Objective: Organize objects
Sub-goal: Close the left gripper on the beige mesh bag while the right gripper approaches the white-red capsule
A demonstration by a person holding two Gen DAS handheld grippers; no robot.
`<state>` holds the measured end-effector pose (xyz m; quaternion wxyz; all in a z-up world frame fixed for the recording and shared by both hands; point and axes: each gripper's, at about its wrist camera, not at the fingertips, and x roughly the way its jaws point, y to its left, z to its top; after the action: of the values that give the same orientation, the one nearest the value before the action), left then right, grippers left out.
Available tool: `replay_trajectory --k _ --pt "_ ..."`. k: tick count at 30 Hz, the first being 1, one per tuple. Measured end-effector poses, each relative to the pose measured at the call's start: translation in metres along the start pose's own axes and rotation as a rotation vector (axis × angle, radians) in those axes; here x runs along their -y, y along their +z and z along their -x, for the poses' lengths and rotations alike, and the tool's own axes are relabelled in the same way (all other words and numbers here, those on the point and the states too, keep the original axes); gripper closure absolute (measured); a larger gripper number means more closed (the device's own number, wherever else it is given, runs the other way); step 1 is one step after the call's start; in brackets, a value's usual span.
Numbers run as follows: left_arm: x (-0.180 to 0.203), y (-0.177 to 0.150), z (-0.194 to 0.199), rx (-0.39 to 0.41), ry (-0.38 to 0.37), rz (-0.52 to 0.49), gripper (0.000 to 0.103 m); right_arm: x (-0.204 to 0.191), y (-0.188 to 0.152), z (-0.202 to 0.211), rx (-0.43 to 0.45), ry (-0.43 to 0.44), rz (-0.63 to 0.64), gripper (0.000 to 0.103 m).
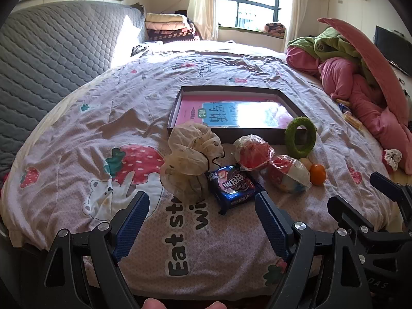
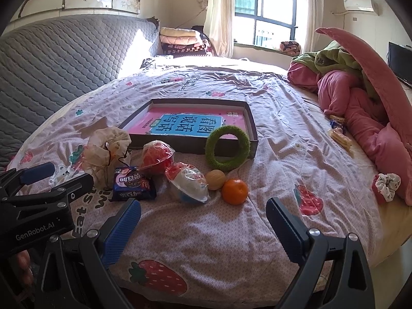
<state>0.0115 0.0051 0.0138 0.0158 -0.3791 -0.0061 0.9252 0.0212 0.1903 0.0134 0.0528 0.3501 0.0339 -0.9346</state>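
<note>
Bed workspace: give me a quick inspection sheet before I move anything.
Surface: bedspread with strawberry print, wrinkled.
Job's things: shallow box holding a pink book; green ring leaning on the box's front wall; cloth pouch, cookie pack, two wrapped balls, pale fruit and orange in a row before the box.
Clutter: pink and green bedding, snack packets, scrunchie at right.
Grippers: left gripper and right gripper both open, empty, short of the row.
Cables: nothing seen.
Surroundings: grey headboard, window, folded blankets.
</note>
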Motion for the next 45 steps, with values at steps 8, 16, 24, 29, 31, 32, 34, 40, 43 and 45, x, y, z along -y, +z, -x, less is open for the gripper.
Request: replay_trajectory --k 8,16,24,29,31,32,34,40,43,45 --pt "-0.005 0.0 -0.005 -0.009 -0.009 0.019 0.018 0.003 -0.001 -0.002 0.002 -0.001 -0.007 0.005" --pt "-0.016 -0.002 -0.017 -0.04 -0.011 0.042 0.018 0.005 -0.003 -0.009 -0.009 0.014 -0.016 0.005" --pt "-0.028 -0.001 -0.026 -0.042 -0.018 0.055 0.018 0.011 -0.005 -0.018 -0.024 0.038 -0.021 0.005" --pt "-0.031 0.0 -0.033 -0.054 -0.053 0.041 0.018 0.011 -0.005 -0.025 -0.029 0.052 -0.007 0.005" --pt "-0.032 0.0 -0.036 -0.058 -0.061 0.035 0.018 0.009 -0.004 -0.027 -0.03 0.054 0.004 0.005" --pt "-0.033 0.001 -0.037 -0.06 -0.06 0.036 0.018 0.008 -0.004 -0.029 -0.033 0.056 0.01 0.005" --pt "-0.036 0.002 -0.041 -0.063 -0.07 0.047 0.018 0.006 -0.002 -0.033 -0.038 0.058 0.02 0.005" --pt "-0.046 0.008 -0.054 -0.071 -0.065 0.068 0.018 -0.001 0.002 -0.046 -0.052 0.043 0.058 0.006" --pt "-0.05 0.011 -0.063 -0.076 -0.056 0.069 0.018 -0.002 0.005 -0.055 -0.064 0.045 0.072 0.006" --pt "-0.052 0.013 -0.069 -0.082 -0.057 0.076 0.018 -0.003 0.006 -0.061 -0.072 0.038 0.091 0.006"
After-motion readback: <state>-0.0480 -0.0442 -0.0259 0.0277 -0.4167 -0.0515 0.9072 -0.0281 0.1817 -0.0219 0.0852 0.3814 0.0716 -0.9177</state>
